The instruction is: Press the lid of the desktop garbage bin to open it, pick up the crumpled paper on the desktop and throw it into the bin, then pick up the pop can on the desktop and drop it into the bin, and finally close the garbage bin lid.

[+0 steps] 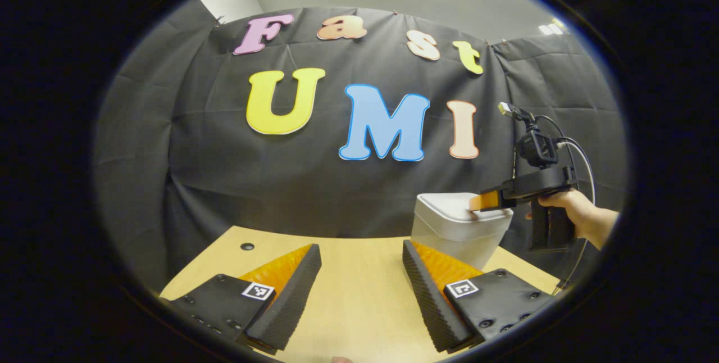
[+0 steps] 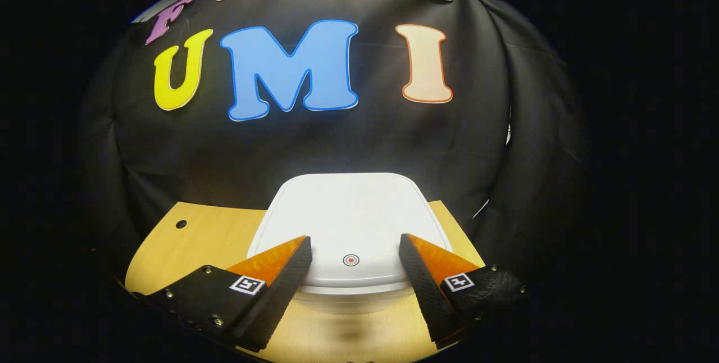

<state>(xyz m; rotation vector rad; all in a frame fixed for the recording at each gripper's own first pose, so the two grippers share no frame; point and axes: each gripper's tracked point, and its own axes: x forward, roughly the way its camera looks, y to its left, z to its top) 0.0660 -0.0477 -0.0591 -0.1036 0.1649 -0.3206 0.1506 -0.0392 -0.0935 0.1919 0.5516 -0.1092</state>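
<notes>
Right gripper [image 2: 355, 253], jaws wide, hovered over closed bin lid [image 2: 351, 211]; likely next: press its button [image 2: 350, 260].

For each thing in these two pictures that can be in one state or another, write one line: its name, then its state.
Garbage bin: upright on the table.
Bin lid: shut, lying flat.
Round button on the lid: whether pressed, cannot tell.
Left claw: open, holding nothing, above the table.
Right claw: open, holding nothing, over the lid's near edge; contact unclear.
Hand: gripping the right claw's handle.
</notes>
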